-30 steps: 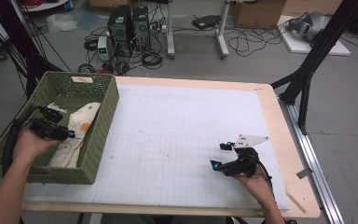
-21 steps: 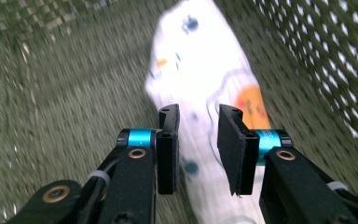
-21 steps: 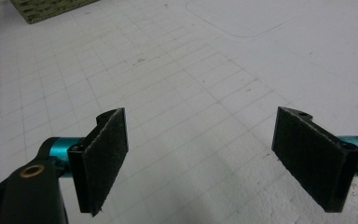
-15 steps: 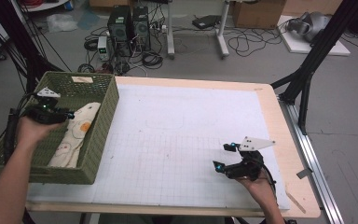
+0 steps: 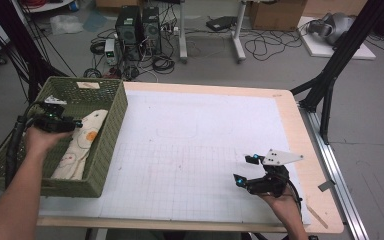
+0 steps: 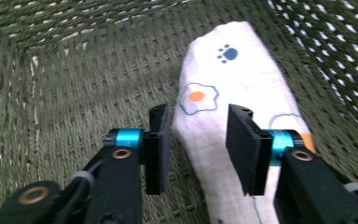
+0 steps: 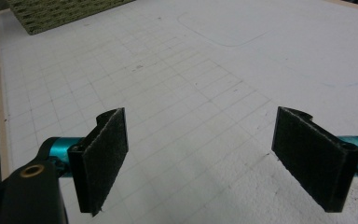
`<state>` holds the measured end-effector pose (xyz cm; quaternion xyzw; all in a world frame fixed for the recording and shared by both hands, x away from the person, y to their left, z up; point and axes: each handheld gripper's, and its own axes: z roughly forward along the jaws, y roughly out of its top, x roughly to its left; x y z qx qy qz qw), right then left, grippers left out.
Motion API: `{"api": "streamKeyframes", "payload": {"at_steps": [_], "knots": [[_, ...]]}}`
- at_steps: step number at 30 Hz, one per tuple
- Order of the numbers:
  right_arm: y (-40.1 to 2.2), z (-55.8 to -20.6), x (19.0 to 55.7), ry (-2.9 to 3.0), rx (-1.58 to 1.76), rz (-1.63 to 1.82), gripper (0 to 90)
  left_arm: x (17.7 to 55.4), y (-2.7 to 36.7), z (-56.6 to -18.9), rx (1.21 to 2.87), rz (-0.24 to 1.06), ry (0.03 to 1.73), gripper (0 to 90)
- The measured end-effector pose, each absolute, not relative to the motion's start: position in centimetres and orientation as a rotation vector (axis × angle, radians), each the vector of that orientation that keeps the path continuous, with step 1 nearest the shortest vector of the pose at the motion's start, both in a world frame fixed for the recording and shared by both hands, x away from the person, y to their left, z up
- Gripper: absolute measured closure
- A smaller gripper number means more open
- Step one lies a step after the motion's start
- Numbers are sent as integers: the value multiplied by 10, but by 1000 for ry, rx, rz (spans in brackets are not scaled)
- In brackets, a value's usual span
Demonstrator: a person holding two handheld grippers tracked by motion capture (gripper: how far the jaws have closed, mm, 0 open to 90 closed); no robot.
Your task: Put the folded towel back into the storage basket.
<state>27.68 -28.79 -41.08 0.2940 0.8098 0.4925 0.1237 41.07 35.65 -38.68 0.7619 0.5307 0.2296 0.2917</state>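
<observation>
Your left gripper (image 6: 199,148) hangs inside the green woven basket (image 5: 111,131), and its jaws have just been opening. They now stand partly apart, with nothing pressed between the pads. The rolled cloth (image 6: 235,107) lies below and ahead of the jaws. Its near portion shows in the gap between them and runs under the right-hand jaw. Whether the pads touch the fabric cannot be told from the left gripper view.

The cloth's long axis runs away from the jaws, roughly in line with the direction in which they point and leaning a little toward the right-hand jaw. The jaw gap therefore lies across the roll, not along it. Judged from this, a grasp would call for lowering the jaws so that they straddle the roll and closing across its width.

Your left hand (image 5: 44,139) is the nearer one by far. Your right gripper (image 5: 246,170) rests over the white gridded mat (image 5: 190,150), well apart from the basket, with its jaws wide apart and nothing between them.

The cloth is white with a crinkled texture. It is printed with fried-egg shapes with orange centres and a blue paw mark near the far end. It is soft and will likely compress and sag when lifted. In the high view it lies lengthwise along the basket, beside the wall nearest the mat.
</observation>
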Motion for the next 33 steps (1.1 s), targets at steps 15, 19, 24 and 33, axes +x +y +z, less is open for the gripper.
{"api": "streamKeyframes", "payload": {"at_steps": [15,19,24,33], "knots": [[-280,-411,282,2377,823,1439,178,412,352,-392,2043,525,1368,858],[-280,-411,282,2379,833,1440,179,407,349,-381,1995,596,1278,864],[-279,-412,282,2383,837,1440,180,406,354,-379,1866,582,1363,854],[-278,-412,282,2387,817,1439,180,408,361,-396,2028,552,1567,636]]}}
